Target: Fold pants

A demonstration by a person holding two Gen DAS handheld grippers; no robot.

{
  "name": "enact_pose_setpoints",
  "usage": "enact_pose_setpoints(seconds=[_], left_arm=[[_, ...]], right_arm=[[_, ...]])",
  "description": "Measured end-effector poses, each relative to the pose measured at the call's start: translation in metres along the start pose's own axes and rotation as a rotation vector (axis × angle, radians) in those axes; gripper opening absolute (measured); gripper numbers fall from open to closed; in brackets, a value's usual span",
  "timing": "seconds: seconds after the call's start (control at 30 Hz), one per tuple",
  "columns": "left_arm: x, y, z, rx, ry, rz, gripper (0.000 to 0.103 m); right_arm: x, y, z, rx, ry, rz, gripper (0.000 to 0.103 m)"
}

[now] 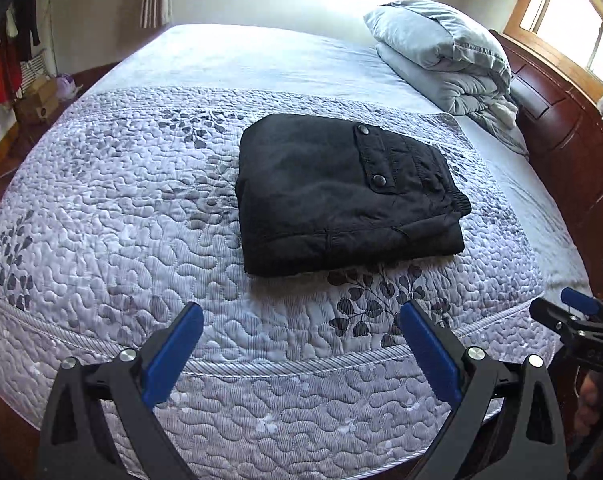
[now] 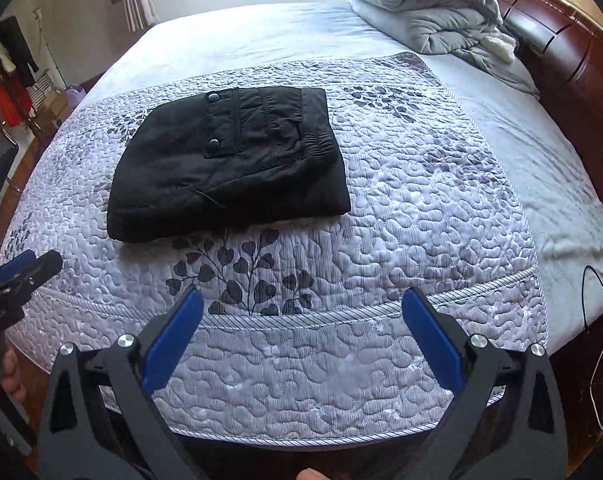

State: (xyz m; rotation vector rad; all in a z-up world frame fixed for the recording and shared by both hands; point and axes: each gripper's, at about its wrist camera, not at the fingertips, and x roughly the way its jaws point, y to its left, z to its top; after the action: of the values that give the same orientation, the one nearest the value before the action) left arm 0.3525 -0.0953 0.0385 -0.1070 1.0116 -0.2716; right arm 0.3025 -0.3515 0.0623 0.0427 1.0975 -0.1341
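So the bed [image 1: 261, 56] took up basically the whole view, with a quilted lavender bedspread [image 1: 141, 184] laid across the foot end, leaf pattern and all. Up by the headboard corner sat a bundled grey comforter [image 1: 441, 56]. The black pants [image 1: 333, 196] were lying folded into a chunky rectangle in the middle of the bedspread, waistband toward the headboard side, pocket flap with two snaps facing up. No containers anywhere that I could see. My left gripper [image 1: 301, 332] hung over the foot edge of the bed, jaws spread wide, nothing in them and touching nothing. My right gripper [image 2: 301, 316] was the same deal just beside it: wide apart, empty, short of the pants.
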Motion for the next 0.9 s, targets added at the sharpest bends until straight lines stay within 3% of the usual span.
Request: enact_pose_setpoints(seconds=[0.37,0.9], left_arm=[[0.02,0.003,-0.015,0.021,0.042,0.058,0.099],[0.046,0.001,0.004,0.052,0.054,0.072,0.099]], right_arm=[[0.023,0.001,-0.006,0.004,0.052,-0.018,0.099],[0.058,0.001,0.015,0.003,0.095,-0.015,0.099]])
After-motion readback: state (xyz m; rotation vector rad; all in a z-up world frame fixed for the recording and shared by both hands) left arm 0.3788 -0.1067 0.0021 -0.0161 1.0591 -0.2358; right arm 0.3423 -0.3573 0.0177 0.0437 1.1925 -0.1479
